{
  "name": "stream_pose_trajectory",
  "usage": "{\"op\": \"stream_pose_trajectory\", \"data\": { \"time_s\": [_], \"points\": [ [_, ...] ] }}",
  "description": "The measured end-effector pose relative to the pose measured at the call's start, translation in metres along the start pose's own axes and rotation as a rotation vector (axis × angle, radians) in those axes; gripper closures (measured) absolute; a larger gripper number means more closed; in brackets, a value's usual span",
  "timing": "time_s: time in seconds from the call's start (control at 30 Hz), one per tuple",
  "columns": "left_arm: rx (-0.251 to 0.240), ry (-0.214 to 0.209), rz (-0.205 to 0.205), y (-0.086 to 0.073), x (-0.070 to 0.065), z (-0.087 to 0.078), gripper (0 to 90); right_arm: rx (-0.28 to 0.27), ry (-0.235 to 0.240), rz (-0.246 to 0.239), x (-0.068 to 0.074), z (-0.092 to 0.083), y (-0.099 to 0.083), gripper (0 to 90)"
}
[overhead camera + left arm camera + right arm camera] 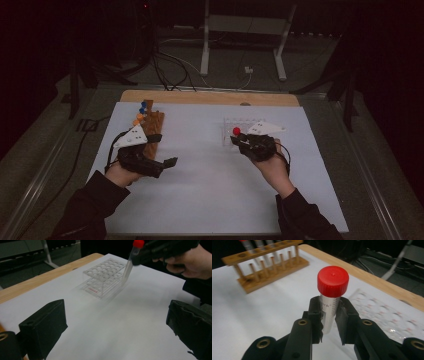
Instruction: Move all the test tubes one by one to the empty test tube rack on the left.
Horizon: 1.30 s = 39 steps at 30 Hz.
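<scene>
Red-capped tube (331, 300) pinched in right gripper (329, 320), tip just over clear rack (103, 277) below it. Left gripper (115, 327) spread, empty, well apart. Risk: tilted tube misses a hole, nudges the light rack.

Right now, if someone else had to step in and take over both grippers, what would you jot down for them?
Right gripper: shut on the red-capped tube, held over the near edge of the clear rack.
Left gripper: open, holding nothing, beside the wooden rack.
Wooden rack, table's left: more capped tubes stand in it.
Done: one tube carried across.
Left: probably lower it into a hole of the clear rack, whose holes look empty, then fetch the others.
</scene>
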State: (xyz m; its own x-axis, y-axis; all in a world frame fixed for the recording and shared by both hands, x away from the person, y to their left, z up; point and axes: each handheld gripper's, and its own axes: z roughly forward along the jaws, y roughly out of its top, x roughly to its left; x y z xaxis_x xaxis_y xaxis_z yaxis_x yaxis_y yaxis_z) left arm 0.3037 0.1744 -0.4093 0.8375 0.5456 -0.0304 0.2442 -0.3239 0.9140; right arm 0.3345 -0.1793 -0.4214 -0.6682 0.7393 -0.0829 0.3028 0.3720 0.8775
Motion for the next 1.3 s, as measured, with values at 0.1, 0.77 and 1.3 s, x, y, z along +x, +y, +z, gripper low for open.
{"op": "stream_pose_trajectory", "data": {
  "time_s": [0.1,0.77,1.3],
  "points": [
    [-0.003,-0.016,0.013,0.007,-0.005,0.006,4.2,-0.002,0.031,-0.014,0.012,0.000,-0.002,74.7],
    [-0.022,-0.121,0.089,0.035,-0.038,0.068,30.4,0.022,0.136,-0.052,0.055,0.006,-0.020,74.7],
    [0.016,-0.157,0.128,0.031,-0.045,0.098,63.4,0.019,0.140,-0.061,0.056,0.005,-0.021,74.7]
  ]
}}
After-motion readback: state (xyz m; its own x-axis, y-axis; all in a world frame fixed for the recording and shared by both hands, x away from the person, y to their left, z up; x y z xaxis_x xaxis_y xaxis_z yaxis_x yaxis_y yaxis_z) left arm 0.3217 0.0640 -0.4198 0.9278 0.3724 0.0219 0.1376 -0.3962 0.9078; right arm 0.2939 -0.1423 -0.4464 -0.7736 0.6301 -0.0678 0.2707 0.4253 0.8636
